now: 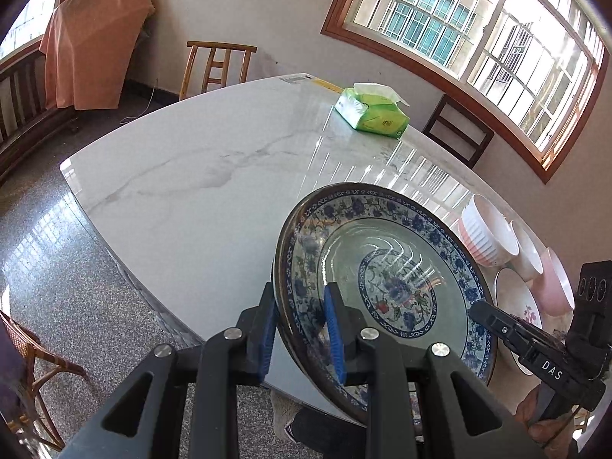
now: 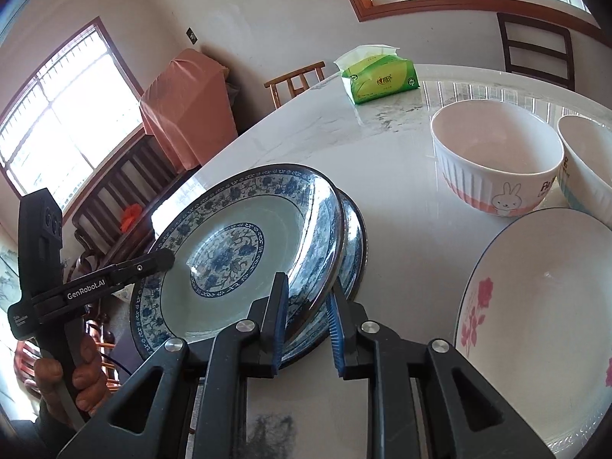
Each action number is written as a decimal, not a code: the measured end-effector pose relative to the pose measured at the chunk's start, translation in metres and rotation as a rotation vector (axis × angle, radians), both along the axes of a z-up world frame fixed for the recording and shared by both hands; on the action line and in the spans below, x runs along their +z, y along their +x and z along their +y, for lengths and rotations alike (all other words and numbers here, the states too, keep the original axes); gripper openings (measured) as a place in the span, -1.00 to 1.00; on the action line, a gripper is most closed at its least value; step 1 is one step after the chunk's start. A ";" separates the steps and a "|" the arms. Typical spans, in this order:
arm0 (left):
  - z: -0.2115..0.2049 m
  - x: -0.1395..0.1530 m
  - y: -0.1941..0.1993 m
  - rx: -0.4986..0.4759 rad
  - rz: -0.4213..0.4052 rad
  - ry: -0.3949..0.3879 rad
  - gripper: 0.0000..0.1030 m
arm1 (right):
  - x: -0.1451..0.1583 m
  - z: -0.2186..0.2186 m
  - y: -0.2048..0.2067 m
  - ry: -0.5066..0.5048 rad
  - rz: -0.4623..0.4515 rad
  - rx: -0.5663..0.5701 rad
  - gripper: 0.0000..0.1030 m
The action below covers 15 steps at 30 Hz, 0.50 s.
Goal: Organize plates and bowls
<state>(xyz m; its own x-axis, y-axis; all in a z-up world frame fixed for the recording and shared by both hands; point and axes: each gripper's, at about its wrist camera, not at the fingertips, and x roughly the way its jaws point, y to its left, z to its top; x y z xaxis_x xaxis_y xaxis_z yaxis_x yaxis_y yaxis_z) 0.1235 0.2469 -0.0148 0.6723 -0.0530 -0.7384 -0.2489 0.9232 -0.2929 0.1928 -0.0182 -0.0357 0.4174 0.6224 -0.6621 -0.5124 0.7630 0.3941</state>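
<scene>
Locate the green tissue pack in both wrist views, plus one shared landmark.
Left wrist: green tissue pack upper centre-right, at the marble table's far side below the window.
Right wrist: green tissue pack upper centre, far table edge, beyond the rabbit bowl.
Shared landmark: the top blue-patterned plate.

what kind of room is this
Most likely a home dining room: a marble-look dining table with wooden chairs around it, blue-patterned plates and bowls set out on it, a tissue pack, and barred house windows.
</scene>
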 end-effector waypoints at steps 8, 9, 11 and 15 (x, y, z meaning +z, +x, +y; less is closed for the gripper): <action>0.004 -0.006 0.006 0.006 0.007 -0.009 -0.54 | 0.001 0.007 -0.005 -0.040 -0.041 0.002 -0.59; 0.004 -0.007 0.006 0.007 0.008 -0.008 -0.54 | 0.000 0.007 -0.005 -0.043 -0.041 0.004 -0.58; 0.003 -0.008 0.007 0.003 0.010 -0.008 -0.54 | -0.001 0.007 -0.005 -0.045 -0.042 -0.001 -0.58; 0.000 -0.010 0.007 -0.003 0.013 -0.008 -0.54 | -0.002 0.009 -0.004 -0.064 -0.061 -0.005 -0.55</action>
<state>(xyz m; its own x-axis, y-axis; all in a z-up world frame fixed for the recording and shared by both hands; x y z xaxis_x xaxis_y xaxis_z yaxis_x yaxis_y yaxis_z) 0.1306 0.2473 -0.0250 0.6622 -0.0609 -0.7469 -0.2502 0.9215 -0.2970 0.1884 -0.0090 -0.0376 0.4613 0.5777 -0.6734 -0.5304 0.7880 0.3126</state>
